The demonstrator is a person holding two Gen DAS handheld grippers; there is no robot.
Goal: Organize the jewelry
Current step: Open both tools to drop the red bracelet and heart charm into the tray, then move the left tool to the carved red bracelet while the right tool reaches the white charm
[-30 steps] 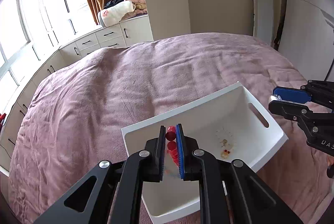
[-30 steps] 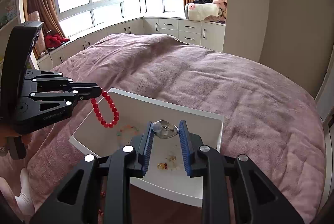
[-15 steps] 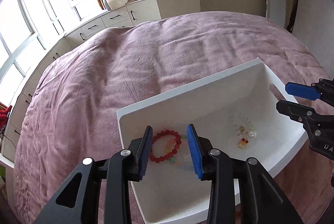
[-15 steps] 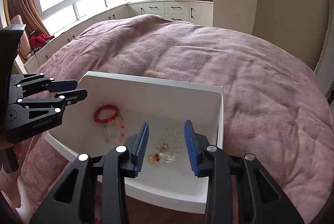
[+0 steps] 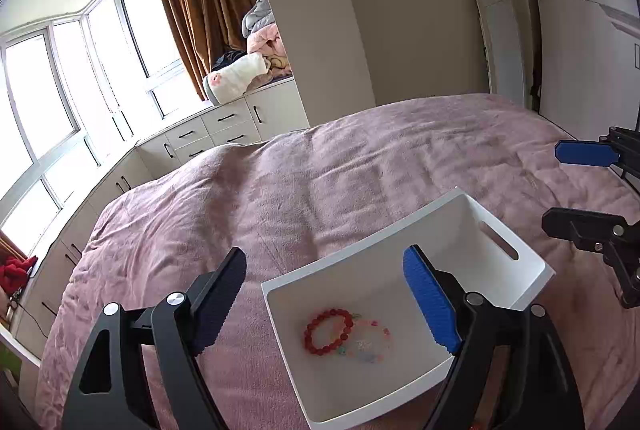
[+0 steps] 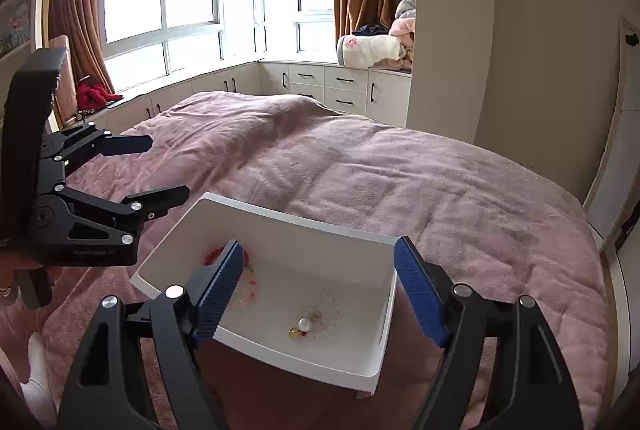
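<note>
- Left gripper (image 5: pixel 324 304): nearest the lens, jaws spread wide, holding nothing, raised above the near end of the bin.
- Right gripper (image 6: pixel 318 288): likewise spread wide and empty, poised over the bin's other end.
- White plastic bin (image 5: pixel 498 272): resting on the bed, slot handle in one end wall.
- Red bead bracelet (image 5: pixel 329 330): flat on the bin floor, touching a pastel bead bracelet (image 5: pixel 370 340).
- Small charm cluster with pearl (image 6: pixel 306 326): on the floor at the opposite end, well apart from the bracelets.
- Pink bedspread (image 6: pixel 400 181): beneath and beyond the bin.
- Step judged: release just completed; next move calls for locating further jewelry, none visible outside the bin.
</note>
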